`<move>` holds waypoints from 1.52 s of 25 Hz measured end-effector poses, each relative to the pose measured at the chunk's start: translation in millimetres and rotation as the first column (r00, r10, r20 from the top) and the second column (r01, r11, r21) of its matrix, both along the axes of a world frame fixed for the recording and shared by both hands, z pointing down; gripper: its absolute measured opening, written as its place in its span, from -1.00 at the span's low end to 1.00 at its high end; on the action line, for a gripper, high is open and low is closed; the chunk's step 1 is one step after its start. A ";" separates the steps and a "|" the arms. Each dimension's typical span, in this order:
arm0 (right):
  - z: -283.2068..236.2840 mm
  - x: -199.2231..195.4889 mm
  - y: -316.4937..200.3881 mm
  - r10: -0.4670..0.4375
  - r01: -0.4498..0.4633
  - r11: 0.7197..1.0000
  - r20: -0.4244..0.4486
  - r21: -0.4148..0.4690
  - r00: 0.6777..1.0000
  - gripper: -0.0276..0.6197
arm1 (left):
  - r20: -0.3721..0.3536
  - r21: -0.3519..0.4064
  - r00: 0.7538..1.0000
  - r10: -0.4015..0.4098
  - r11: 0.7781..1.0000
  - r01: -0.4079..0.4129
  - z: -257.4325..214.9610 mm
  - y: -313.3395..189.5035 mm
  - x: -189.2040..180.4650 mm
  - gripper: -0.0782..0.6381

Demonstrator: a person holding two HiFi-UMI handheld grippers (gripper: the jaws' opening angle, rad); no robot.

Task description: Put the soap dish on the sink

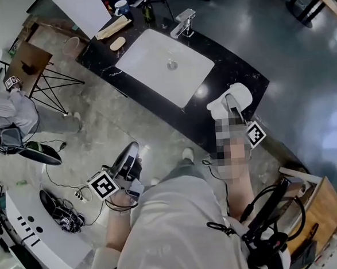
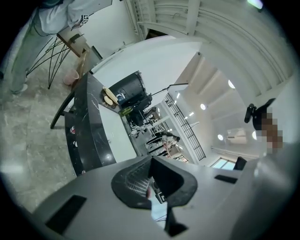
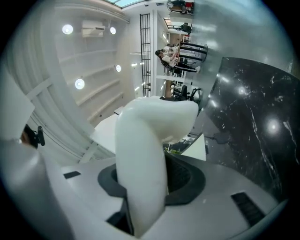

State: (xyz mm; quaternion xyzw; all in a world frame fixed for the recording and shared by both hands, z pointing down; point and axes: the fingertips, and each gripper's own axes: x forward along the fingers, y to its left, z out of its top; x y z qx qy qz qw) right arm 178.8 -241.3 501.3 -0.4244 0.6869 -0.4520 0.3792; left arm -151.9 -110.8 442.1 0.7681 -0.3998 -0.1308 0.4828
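A white soap dish (image 1: 229, 100) hangs over the right end of the black stone counter (image 1: 236, 69), with my right gripper (image 1: 234, 114) shut on it. In the right gripper view the soap dish (image 3: 154, 140) stands on edge between the pads and hides most of what lies ahead. The white sink (image 1: 151, 52) is set into the counter to the dish's left, its chrome faucet (image 1: 182, 23) at the far rim. My left gripper (image 1: 128, 158) is held low over the floor in front of the counter. Its jaws (image 2: 150, 180) look shut, with nothing in them.
A beige soap bar (image 1: 117, 44), a wooden tray (image 1: 113, 27), a bottle (image 1: 147, 12) and a cup (image 1: 121, 6) stand at the counter's far left end. A seated person (image 1: 11, 110), a folding wooden table (image 1: 28, 66) and floor cables (image 1: 64, 213) are at the left.
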 end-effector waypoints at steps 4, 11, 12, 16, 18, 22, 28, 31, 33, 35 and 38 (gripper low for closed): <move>42.4 14.4 -40.4 -0.019 0.020 0.998 0.012 -0.057 1.000 -0.40 | 0.009 -0.035 0.999 -0.047 0.998 0.047 12.4 -7.5 11.7 -0.76; 99.1 22.7 -83.6 -0.052 0.059 0.989 0.055 -0.135 0.997 -0.40 | 0.029 -0.108 0.994 -0.105 0.988 0.108 30.7 -9.2 14.7 -0.76; 105.0 23.4 -87.5 -0.052 0.061 0.988 0.067 -0.143 0.996 -0.40 | 0.033 -0.120 0.993 -0.114 0.986 0.117 34.4 -9.3 13.3 -0.76; 118.2 28.4 -99.9 -0.049 0.072 0.987 0.158 -0.142 0.986 -0.40 | 0.049 -0.139 0.990 -0.131 0.981 0.137 40.6 -14.5 16.1 -0.76; 121.3 30.9 -103.1 -0.044 0.074 0.986 0.193 -0.152 0.980 -0.40 | 0.029 -0.159 0.989 -0.143 0.976 0.146 42.8 -16.4 19.2 -0.76; 123.9 30.7 -104.4 -0.012 0.064 0.975 0.241 -0.211 0.971 -0.40 | 0.056 -0.143 0.990 -0.129 0.980 0.136 40.0 -26.6 19.2 -0.76; 127.5 30.9 -102.5 0.020 0.062 0.959 0.285 -0.275 0.958 -0.30 | 0.048 -0.150 0.992 -0.119 0.981 0.125 41.7 -31.3 23.7 -0.76; 127.6 26.6 -100.7 0.017 0.076 0.950 0.292 -0.304 0.956 -0.09 | 0.007 -0.185 0.990 -0.138 0.973 0.137 45.8 -29.4 26.4 -0.76; 128.0 23.9 -96.7 0.019 0.081 0.942 0.293 -0.324 0.956 -0.03 | 0.026 -0.173 0.992 -0.125 0.977 0.128 45.2 -30.0 25.2 -0.76; 128.1 20.8 -90.0 0.017 0.084 0.934 0.278 -0.347 0.960 0.02 | 0.071 -0.139 0.993 -0.098 0.984 0.107 42.9 -31.8 22.5 -0.76; 128.5 14.5 -77.9 0.014 0.090 0.917 0.256 -0.388 0.967 0.10 | 0.043 -0.149 0.994 -0.104 0.983 0.110 43.4 -28.9 22.4 -0.76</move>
